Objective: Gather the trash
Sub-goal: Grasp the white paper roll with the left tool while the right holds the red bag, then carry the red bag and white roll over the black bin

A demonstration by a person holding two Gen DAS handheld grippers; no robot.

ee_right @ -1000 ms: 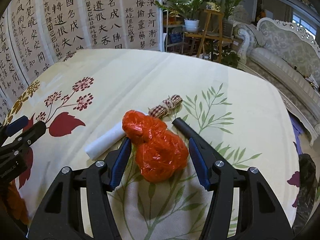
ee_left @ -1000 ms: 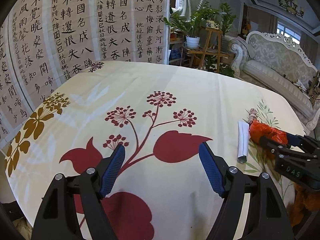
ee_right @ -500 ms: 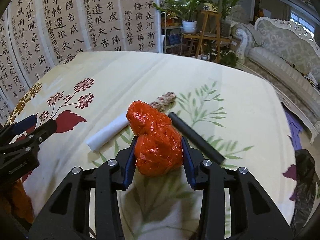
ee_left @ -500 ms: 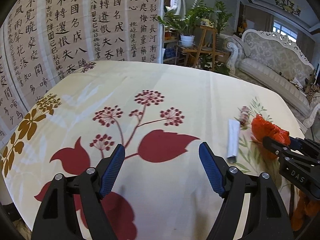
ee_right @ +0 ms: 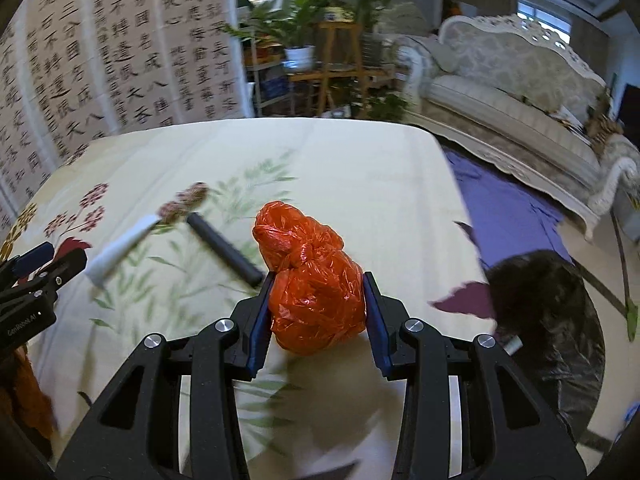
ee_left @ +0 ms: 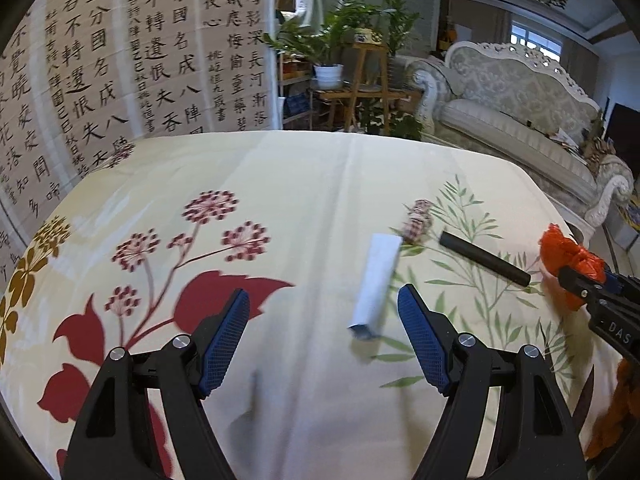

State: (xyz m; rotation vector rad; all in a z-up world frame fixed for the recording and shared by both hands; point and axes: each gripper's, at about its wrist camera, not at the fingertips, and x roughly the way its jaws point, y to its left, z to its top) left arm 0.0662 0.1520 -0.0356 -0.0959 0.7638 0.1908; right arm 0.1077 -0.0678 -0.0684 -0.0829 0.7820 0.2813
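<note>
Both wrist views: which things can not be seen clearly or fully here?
- Crumpled orange plastic bag: contents hidden by its knotted opaque plastic; the right gripper's blue fingers cover its sides.
- Small checked fabric bundle: motion-blurred in the right wrist view.
- Black bin bag: interior too dark in the right wrist view.
- White paper tube: near end blurred in the left wrist view.
</note>
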